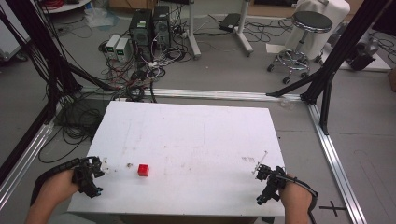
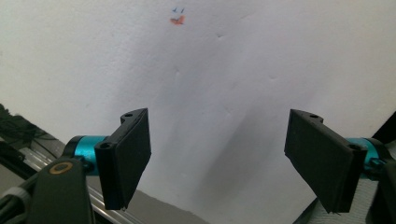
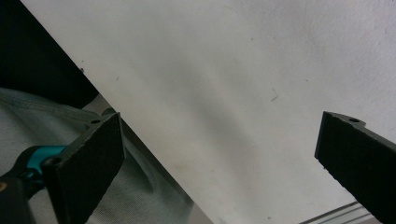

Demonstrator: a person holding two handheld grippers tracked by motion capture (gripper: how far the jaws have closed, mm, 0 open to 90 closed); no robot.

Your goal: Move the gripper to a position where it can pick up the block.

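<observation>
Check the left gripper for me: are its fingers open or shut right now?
Open. In the left gripper view, the left gripper's two black fingers stand wide apart, with bare white table between them and nothing held.

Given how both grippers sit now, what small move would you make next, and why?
Probably ease the left gripper toward the red cube: its jaws stand open and empty, and the cube lies much nearer it than the right gripper.

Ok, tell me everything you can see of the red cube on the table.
The red cube is small, solid red and block-like; its material cannot be told. It sits flat on the white table, near the front edge on the person's left side. Nothing touches it: the left gripper is beside it, apart, and the right gripper is far across.
</observation>
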